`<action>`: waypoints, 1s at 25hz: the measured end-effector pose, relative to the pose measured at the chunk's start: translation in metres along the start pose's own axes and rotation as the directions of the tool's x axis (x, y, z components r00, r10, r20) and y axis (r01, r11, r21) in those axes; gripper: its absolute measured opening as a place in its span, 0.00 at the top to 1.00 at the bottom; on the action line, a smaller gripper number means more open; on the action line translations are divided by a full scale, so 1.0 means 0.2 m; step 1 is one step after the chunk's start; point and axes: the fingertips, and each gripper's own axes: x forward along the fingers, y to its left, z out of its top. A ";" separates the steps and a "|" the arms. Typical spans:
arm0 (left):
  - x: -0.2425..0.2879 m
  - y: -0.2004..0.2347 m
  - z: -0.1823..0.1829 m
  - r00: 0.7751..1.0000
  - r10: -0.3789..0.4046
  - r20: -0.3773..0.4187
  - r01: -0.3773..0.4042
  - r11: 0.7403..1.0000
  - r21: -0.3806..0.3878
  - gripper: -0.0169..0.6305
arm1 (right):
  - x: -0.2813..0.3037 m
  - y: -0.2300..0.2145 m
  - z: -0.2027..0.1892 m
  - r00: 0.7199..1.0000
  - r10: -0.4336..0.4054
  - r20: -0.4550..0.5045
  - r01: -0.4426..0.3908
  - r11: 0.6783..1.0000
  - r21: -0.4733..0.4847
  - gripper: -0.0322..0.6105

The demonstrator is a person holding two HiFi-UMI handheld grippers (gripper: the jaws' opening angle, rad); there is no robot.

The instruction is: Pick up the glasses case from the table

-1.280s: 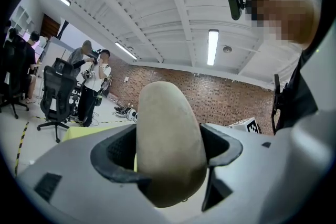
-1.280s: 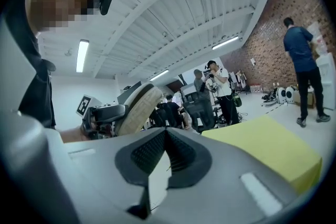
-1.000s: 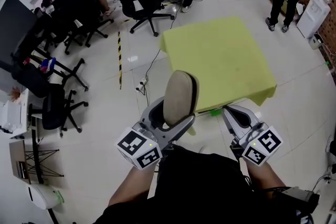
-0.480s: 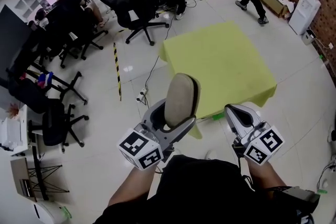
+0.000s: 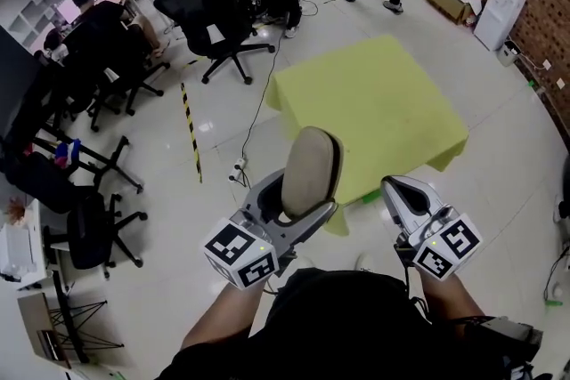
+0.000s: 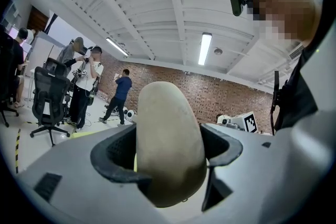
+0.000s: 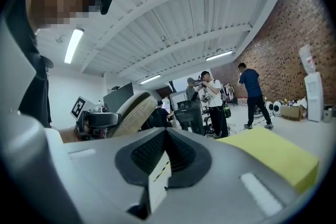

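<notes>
The left hand-held gripper (image 5: 292,209) is squeezing the tan glasses case (image 5: 309,169) and holding it up in the air, well apart from the yellow table (image 5: 374,102). The right hand-held gripper (image 5: 401,191) is pinching together on nothing. The pick-up is looking done.

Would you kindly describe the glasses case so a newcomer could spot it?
Start at the yellow-green table. In front of its near corner, the left tongs clamp the glasses case upright: a beige oval with a dark seam, whereas the right tongs beside it are shut and empty.
</notes>
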 end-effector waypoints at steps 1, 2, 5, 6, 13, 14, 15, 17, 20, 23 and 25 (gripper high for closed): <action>-0.01 0.00 0.01 1.000 -0.007 0.001 0.007 1.000 0.001 0.40 | 0.00 0.01 0.00 1.000 -0.004 -0.001 0.004 1.000 -0.004 0.95; -0.02 0.00 0.01 1.000 -0.013 0.004 0.013 1.000 0.002 0.40 | 0.01 0.03 0.01 1.000 -0.007 -0.001 0.007 1.000 -0.008 0.95; -0.04 0.01 0.03 1.000 -0.018 0.013 0.018 1.000 -0.005 0.40 | 0.02 0.05 0.01 1.000 -0.016 -0.001 0.016 1.000 -0.016 0.95; -0.04 0.01 0.04 1.000 -0.021 0.014 0.021 1.000 -0.005 0.40 | 0.03 0.06 0.00 1.000 -0.019 -0.003 0.019 1.000 -0.017 0.95; -0.04 0.01 0.04 0.999 -0.041 0.017 0.041 0.999 0.009 0.40 | 0.04 0.08 -0.02 1.000 -0.015 -0.018 0.015 1.000 -0.021 0.95; -0.03 0.00 0.04 0.999 -0.042 0.017 0.042 0.999 0.011 0.40 | 0.04 0.09 -0.02 1.000 -0.014 -0.019 0.014 1.000 -0.022 0.95; -0.03 0.00 0.04 0.999 -0.041 0.017 0.041 0.999 0.012 0.40 | 0.03 0.09 -0.02 1.000 -0.014 -0.020 0.013 1.000 -0.023 0.95; -0.04 0.00 0.04 0.999 -0.035 0.018 0.034 0.999 0.017 0.40 | 0.03 0.09 -0.02 1.000 -0.013 -0.022 0.012 1.000 -0.025 0.95; -0.04 0.01 0.05 0.999 -0.031 0.021 0.030 0.999 0.026 0.40 | 0.03 0.08 -0.01 1.000 -0.013 -0.021 0.012 1.000 -0.029 0.95; -0.04 0.01 0.05 0.999 -0.029 0.025 0.028 0.999 0.030 0.40 | 0.04 0.08 -0.01 1.000 -0.008 -0.020 0.007 1.000 -0.030 0.95; -0.04 0.01 0.05 0.999 -0.021 0.028 0.020 1.000 0.022 0.40 | 0.04 0.08 -0.01 1.000 -0.004 -0.020 0.004 1.000 -0.030 0.95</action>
